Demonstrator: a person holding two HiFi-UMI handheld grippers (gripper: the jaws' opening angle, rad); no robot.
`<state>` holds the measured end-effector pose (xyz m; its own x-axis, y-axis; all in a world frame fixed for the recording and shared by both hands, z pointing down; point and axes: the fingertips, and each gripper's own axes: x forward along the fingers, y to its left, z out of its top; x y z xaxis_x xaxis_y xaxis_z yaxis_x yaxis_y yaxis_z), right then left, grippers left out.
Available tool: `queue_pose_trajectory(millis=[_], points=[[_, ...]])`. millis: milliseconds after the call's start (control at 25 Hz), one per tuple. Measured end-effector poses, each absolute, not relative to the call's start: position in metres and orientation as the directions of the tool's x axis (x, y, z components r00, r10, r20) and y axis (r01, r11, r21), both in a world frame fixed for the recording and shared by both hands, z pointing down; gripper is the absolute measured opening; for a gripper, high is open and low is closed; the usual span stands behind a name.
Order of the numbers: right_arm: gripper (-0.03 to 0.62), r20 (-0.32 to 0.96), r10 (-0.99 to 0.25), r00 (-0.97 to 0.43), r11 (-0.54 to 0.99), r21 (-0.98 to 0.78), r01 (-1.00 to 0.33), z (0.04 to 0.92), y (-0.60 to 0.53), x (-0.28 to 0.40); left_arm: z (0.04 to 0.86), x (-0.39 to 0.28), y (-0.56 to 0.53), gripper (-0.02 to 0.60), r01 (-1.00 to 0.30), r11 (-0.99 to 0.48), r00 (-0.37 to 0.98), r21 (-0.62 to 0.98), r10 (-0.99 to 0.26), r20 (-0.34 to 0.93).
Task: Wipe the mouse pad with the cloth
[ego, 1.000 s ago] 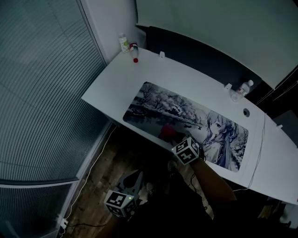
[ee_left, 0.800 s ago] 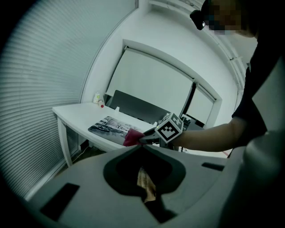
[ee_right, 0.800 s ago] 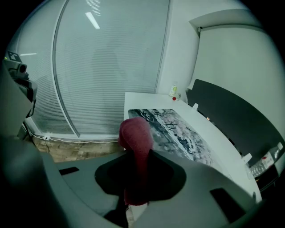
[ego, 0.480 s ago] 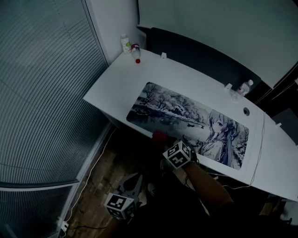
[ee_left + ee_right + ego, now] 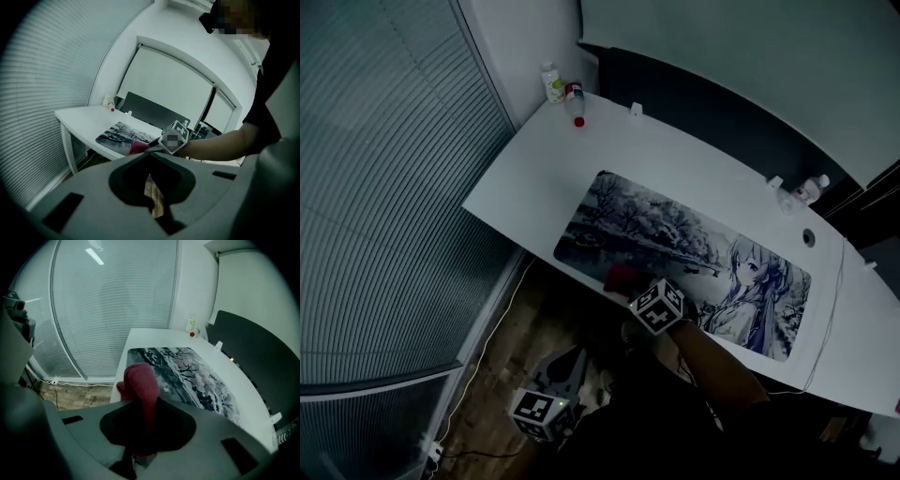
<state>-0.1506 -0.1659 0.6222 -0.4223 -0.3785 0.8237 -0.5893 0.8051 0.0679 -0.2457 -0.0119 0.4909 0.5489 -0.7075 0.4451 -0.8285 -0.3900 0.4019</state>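
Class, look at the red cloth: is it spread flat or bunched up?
Bunched up: the cloth stands as a rolled wad pinched between the right gripper's jaws, at the mouse pad's edge.

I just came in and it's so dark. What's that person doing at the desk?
A person is wiping a mouse pad on a white desk. The right claw pinches a red cloth at the pad's near edge. The left claw hangs low over the floor, shut and empty.

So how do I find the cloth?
Look at the long white desk beside the window blinds, then the big picture mouse pad lying on it. At the pad's near edge, the right gripper pinches the cloth: the only dark red, floppy thing there.
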Motion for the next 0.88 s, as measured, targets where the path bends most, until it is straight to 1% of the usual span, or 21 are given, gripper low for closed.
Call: queue_pose_trajectory(millis=[480,880], points=[[0.083,0.834,-0.389,-0.391,0.776,0.068,-0.627,0.627,-0.249,-0.116,0.499,-0.224,-0.085,0.005,-0.812,-0.412,0.577,0.413,-0.67,0.467],[0.083,0.839,-0.408,-0.36,0.744,0.077,-0.663,0.628,-0.311,-0.082,0.5,-0.214,-0.124,0.005,-0.817,-0.392,0.57,0.423,-0.657,0.494]])
